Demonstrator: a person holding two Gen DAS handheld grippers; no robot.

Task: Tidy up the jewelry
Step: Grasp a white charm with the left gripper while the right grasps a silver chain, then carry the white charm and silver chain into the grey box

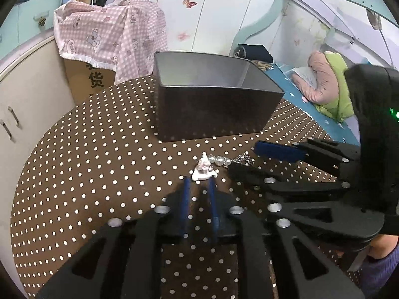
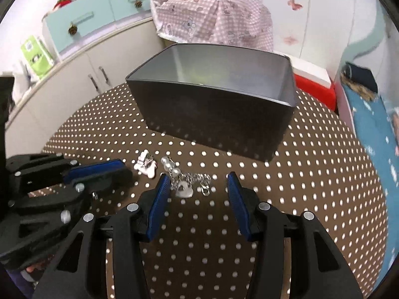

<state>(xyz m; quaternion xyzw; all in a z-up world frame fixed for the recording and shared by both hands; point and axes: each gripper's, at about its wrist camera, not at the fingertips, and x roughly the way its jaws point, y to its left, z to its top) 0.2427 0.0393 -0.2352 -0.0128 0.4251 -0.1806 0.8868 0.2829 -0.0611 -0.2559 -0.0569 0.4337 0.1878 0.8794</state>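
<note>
While both tools hover over the dotted desk [image 2: 311, 174]: left gripper [image 2: 124, 168], frame left, jaws nearly pressed together, empty; white charm [image 2: 146, 167] just beyond; pearl chain [image 2: 184, 182] strung rightward, nearest right gripper [image 2: 197, 178], jaws spread; grey box [image 2: 212, 114] behind.

Even indoor light, bent edges (dark corners)

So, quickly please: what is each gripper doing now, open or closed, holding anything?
Left gripper: nearly closed, holds nothing; white charm lies beyond its tips.
Right gripper: open, holds nothing.
</note>
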